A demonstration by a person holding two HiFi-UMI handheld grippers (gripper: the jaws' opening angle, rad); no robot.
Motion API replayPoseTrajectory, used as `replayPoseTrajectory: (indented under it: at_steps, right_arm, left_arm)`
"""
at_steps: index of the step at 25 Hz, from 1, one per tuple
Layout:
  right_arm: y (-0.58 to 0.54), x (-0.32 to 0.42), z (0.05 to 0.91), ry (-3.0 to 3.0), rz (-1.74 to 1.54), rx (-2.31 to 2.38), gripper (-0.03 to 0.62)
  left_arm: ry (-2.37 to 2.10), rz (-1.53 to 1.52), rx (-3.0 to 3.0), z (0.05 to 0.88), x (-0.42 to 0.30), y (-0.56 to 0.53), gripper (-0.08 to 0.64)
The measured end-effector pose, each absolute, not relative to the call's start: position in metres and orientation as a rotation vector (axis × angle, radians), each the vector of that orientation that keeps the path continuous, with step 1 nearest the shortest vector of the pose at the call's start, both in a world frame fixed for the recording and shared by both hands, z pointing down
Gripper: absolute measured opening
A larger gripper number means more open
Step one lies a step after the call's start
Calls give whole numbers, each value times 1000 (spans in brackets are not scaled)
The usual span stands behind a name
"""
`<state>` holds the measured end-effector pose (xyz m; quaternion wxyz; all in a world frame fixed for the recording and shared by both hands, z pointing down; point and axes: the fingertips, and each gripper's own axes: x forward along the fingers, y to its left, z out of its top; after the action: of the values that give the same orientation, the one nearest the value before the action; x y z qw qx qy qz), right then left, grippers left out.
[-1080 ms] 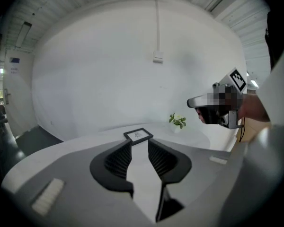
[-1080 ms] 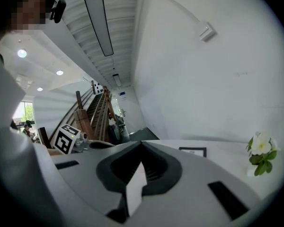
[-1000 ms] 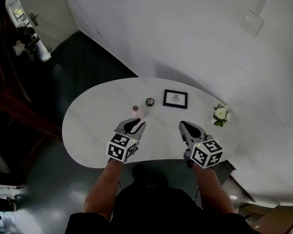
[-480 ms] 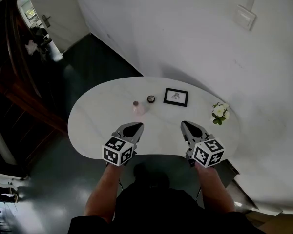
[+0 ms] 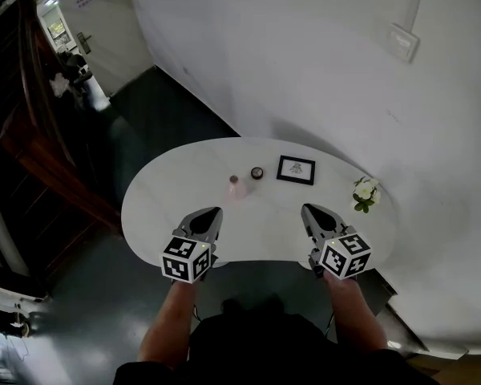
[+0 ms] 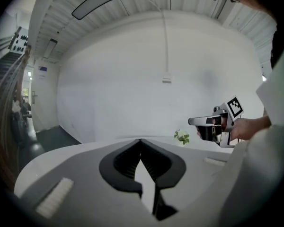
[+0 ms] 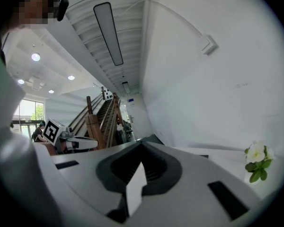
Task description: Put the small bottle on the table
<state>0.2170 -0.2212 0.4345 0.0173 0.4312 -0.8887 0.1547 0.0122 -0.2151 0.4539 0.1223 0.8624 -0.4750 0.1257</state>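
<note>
Tabletop [image 5: 156, 207]: small bottle [image 5: 234, 187] beyond left gripper [image 5: 213, 212]

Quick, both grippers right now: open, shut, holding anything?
Left gripper: shut, nothing between its jaws.
Right gripper: shut, nothing between its jaws.

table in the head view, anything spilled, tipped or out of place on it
Nothing stands out. The small bottle looks upright on the table, apart from the dark jar, the picture frame and the flowers; no spill shows.
</note>
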Motion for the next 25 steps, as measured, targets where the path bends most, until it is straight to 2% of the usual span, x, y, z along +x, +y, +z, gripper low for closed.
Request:
replayPoseTrajectory:
  at_steps: [12, 19, 25]
  right_arm:
    - [-251, 171, 370, -2836, 287, 1308, 6]
    - [-257, 152, 334, -2895, 156, 1280, 6]
    - [-256, 148, 340, -2902, 179, 1283, 6]
  left_arm:
    - [-1551, 407, 2552, 404, -69, -252, 11]
    - [-1602, 277, 2554, 382, -74, -262, 11]
    - [-1667, 250, 2554, 370, -77, -257, 11]
